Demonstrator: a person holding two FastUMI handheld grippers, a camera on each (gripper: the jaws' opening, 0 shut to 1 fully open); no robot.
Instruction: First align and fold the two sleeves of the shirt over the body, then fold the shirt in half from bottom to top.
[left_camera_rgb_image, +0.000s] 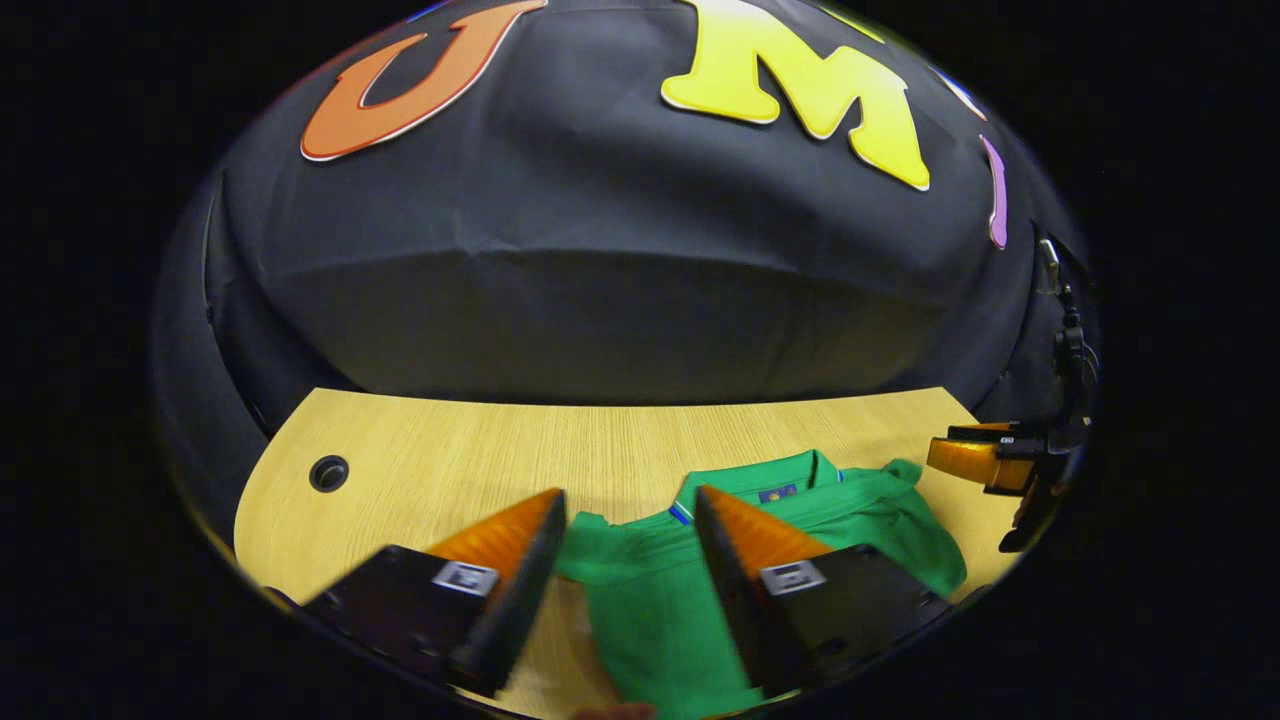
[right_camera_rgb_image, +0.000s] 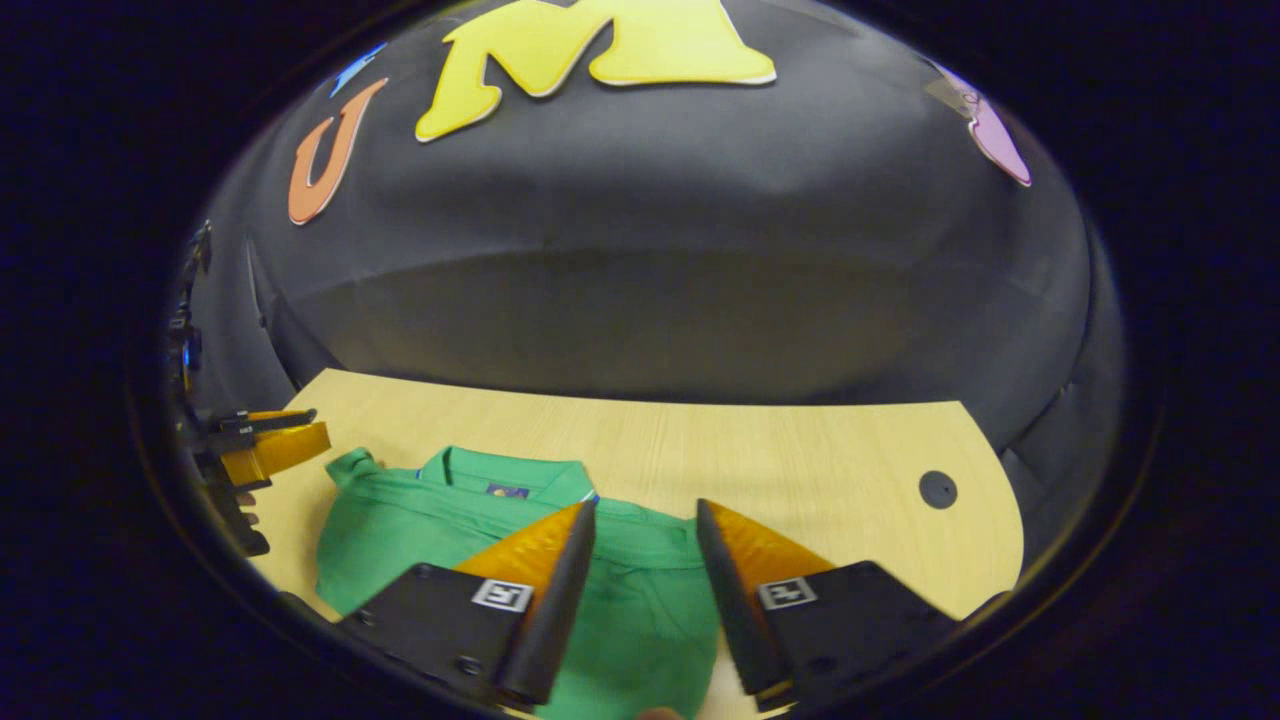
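the green shirt (left_camera_rgb_image: 650, 600) lies flat on the wooden table (left_camera_rgb_image: 450, 450), collar (left_camera_rgb_image: 770, 480) toward the booth wall, with the body running back under both tools; the left gripper (left_camera_rgb_image: 630, 520) hovers above the shirt's shoulder on its own side, fingers spread apart with nothing between them; the right gripper (right_camera_rgb_image: 645, 530) hangs over the opposite shoulder, also parted and empty; a cable hole (left_camera_rgb_image: 328, 473) sits in the table well apart from the shirt; the sleeves look bunched close to the body rather than spread, so i cannot tell how far the sleeve folds stand; the risk, as i judge it, is a pinch that catches both layers near the collar, dragging the whole shirt askew; uneven lifts by the two tools would also leave the sleeves misaligned.
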